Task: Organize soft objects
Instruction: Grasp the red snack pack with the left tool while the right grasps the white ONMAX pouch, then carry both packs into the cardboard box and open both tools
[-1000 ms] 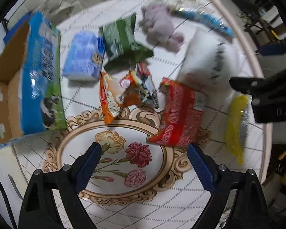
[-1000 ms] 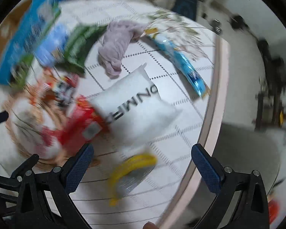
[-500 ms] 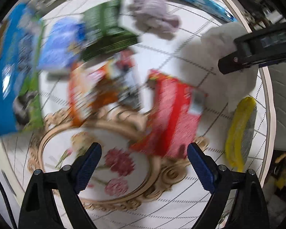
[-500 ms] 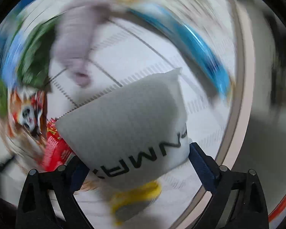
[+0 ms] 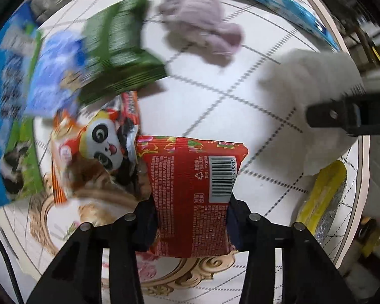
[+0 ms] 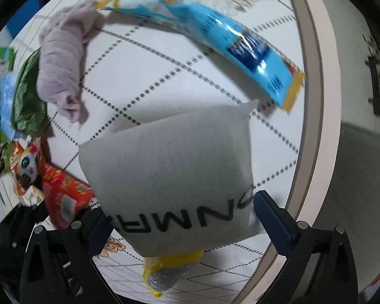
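Note:
A red snack packet (image 5: 190,177) lies on the round patterned table, its near end between the jaws of my left gripper (image 5: 190,217). The jaws are closing and both pads press on its sides. The gripper points straight down. A white pillow with black letters (image 6: 169,157) sits between the wide jaws of my right gripper (image 6: 179,217), which are closing slowly. The pads stand at its two sides and the pillow does not look squeezed. In the left wrist view the pillow (image 5: 309,76) is at the right with one right finger (image 5: 342,116) across it.
A purple plush cloth (image 5: 202,17), a green packet (image 5: 119,50), a blue tissue pack (image 5: 55,76) and a panda snack bag (image 5: 98,147) lie behind. A long light-blue packet (image 6: 228,43) lies near the table rim (image 6: 316,101). A yellow sponge (image 5: 324,197) lies beside the pillow.
My left gripper sank onto the red packet and its jaws drew in around it. My right gripper swung over the white pillow and came down, so the pillow now sits between its jaws.

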Tool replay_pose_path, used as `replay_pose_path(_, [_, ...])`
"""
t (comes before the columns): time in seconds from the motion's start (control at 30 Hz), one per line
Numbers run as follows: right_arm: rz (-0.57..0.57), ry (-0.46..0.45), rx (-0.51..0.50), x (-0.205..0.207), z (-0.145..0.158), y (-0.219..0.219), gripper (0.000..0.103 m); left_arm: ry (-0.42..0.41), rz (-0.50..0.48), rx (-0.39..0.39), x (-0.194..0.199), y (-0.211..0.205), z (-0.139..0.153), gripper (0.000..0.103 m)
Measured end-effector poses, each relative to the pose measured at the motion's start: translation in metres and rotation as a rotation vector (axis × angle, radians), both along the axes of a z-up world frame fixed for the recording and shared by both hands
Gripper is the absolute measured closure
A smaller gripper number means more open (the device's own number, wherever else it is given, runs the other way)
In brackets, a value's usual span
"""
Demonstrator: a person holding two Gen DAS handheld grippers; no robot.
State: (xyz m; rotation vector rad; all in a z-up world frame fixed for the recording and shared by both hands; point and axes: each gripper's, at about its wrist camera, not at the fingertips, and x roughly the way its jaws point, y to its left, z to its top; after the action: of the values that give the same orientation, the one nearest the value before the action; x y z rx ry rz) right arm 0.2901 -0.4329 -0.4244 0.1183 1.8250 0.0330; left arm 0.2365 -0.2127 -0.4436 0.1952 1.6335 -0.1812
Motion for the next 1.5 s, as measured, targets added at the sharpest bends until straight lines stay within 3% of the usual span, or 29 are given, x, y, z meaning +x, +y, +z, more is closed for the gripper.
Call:
replay_pose_path(0.1, [-0.049, -0.014, -0.005, -0.012, 0.012, -0.007, 0.025, -0.019, 0.07, -0.038, -0.009, 0.017, 0.023, 0.063])
replay_pose_path(0.27, [-0.078, -0.089, 0.047, -0.032, 0.055, -0.004, 0.028, -0.123, 0.135, -0.12, -0.025, 0.053, 0.093, 0.063])
replay_pose_path(0.33, [-0.072, -0.125, 0.092, -0.044, 0.077, 0.009, 0.029, -0.157, 0.153, -0.151, -0.01, 0.078, 0.146, 0.062])
replay_pose_path(0.5, [-0.032, -0.237, 0.19, -0.044, 0.155, 0.087, 0.029, -0.23, 0.172, -0.191, 0.018, 0.155, 0.228, 0.062])
replay_pose_path(0.6, [-0.009, -0.298, 0.242, -0.043, 0.195, 0.155, 0.029, -0.229, 0.193, -0.186, 0.047, 0.206, 0.242, 0.062])
replay_pose_path(0.63, [-0.004, -0.315, 0.265, -0.037, 0.205, 0.179, 0.029, -0.224, 0.204, -0.181, 0.056, 0.223, 0.238, 0.062])
replay_pose_path(0.77, [0.008, -0.319, 0.314, 0.005, 0.196, 0.29, 0.029, -0.172, 0.252, -0.176, 0.101, 0.298, 0.226, 0.062])
replay_pose_path(0.93, [0.001, -0.28, 0.304, 0.062, 0.155, 0.385, 0.029, -0.069, 0.297, -0.178, 0.163, 0.369, 0.174, 0.062])
replay_pose_path(1.03, [0.012, -0.236, 0.263, 0.094, 0.115, 0.431, 0.029, 0.005, 0.316, -0.203, 0.189, 0.398, 0.14, 0.062])
replay_pose_path(1.23, [0.061, -0.197, 0.161, 0.127, 0.061, 0.477, 0.029, 0.109, 0.277, -0.198, 0.22, 0.415, 0.082, 0.062])
replay_pose_path(1.5, [0.083, -0.186, 0.087, 0.146, 0.035, 0.5, 0.028, 0.154, 0.239, -0.192, 0.229, 0.415, 0.053, 0.061])
